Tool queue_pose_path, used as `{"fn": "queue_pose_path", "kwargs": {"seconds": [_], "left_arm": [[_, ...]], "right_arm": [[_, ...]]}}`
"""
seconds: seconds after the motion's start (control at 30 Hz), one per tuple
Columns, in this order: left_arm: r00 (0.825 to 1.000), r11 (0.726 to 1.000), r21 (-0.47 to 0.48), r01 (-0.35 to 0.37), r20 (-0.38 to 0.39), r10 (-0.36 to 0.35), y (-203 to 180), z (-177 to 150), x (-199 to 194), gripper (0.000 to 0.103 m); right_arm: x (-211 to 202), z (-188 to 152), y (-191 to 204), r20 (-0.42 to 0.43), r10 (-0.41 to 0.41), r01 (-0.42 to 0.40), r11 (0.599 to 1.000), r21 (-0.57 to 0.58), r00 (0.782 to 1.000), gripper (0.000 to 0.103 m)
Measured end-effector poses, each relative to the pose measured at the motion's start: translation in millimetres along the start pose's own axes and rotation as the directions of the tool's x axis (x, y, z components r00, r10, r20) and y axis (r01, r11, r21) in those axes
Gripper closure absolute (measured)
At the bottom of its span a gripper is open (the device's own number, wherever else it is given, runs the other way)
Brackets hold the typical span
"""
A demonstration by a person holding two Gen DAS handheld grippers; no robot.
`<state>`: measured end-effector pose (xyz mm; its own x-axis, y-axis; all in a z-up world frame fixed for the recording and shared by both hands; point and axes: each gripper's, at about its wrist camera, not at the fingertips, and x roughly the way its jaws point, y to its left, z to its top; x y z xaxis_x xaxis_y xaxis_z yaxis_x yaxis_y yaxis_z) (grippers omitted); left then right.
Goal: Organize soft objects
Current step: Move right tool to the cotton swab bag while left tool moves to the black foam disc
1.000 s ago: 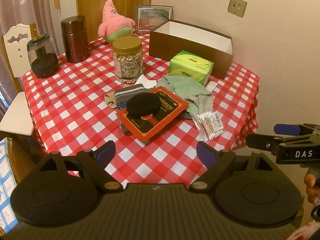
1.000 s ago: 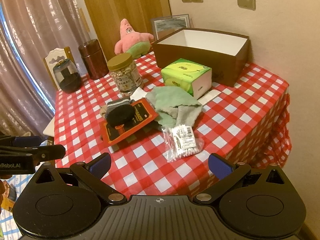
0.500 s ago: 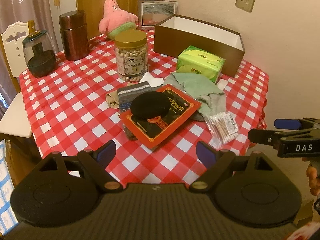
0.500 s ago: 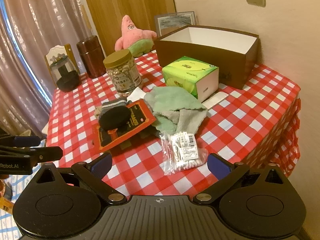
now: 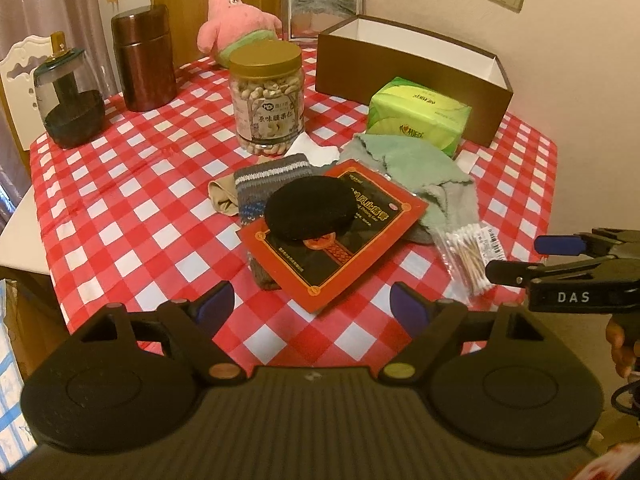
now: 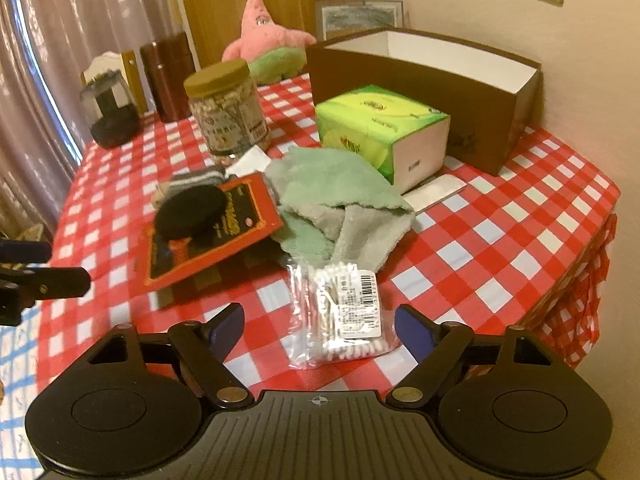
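So the table (image 5: 120, 184) had that red-and-white checked cloth on it, and most of the stuff sat in a heap around the middle. Bottom layer was a striped grey sock (image 5: 272, 176) with a beige one (image 5: 222, 196) poking out on its left. On top of those lay a red packet (image 5: 340, 240), and a round black pad (image 5: 308, 208) sat on the packet. A green cloth (image 6: 332, 192) was bunched up just right of the packet, touching it, with the tissue box (image 6: 376, 128) right behind it. A bag of cotton swabs (image 6: 340, 312) lay in front of the cloth, near the table's edge.

Further back were the nut jar (image 5: 266, 96), a brown canister (image 5: 144, 56), a dark glass jar (image 5: 68, 108), the pink plush star (image 5: 236, 28) and a picture frame (image 5: 320, 8). The brown box (image 5: 408, 76) stood open-topped by the wall, white inside.

The left gripper (image 5: 312, 304) hung over the near edge with its jaws wide apart, lined up with the packet corner, nothing between them. The right gripper (image 6: 320, 328) had just been closing a bit, but the jaws were still apart, the swab bag sitting between the tips and not pinched. Each gripper showed up at the edge of the other's view, so they were side by side.
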<state>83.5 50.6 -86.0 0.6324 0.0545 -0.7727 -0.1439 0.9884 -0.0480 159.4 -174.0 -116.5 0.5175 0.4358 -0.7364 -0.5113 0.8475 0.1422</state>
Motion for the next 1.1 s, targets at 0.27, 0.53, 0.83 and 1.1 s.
{"fn": "queue_pose_path", "kwargs": {"seconds": [0.27, 0.53, 0.83, 1.1], "left_arm": [[1.000, 1.000, 0.009, -0.004, -0.023, 0.004, 0.1, 3.9, 24.1, 0.019], [0.999, 1.000, 0.010, -0.006, -0.039, 0.006, 0.8, 8.1, 41.9, 0.019], [0.999, 0.999, 0.042, -0.009, -0.050, 0.011, -0.3, 9.5, 55.2, 0.021], [1.000, 0.995, 0.101, 0.003, -0.031, 0.001, -0.2, 14.6, 63.6, 0.022]], "right_arm": [[27.1, 5.0, -2.5, -0.020, -0.006, 0.005, 0.999, -0.044, 1.000, 0.021], [51.4, 6.4, -2.2, -0.047, -0.029, 0.024, 0.996, -0.091, 0.998, 0.021], [71.4, 1.4, -1.7, -0.076, -0.068, 0.057, 0.989, -0.140, 0.995, 0.039], [66.7, 2.7, -8.7, -0.089, -0.062, 0.051, 0.991, -0.123, 0.994, 0.064]]}}
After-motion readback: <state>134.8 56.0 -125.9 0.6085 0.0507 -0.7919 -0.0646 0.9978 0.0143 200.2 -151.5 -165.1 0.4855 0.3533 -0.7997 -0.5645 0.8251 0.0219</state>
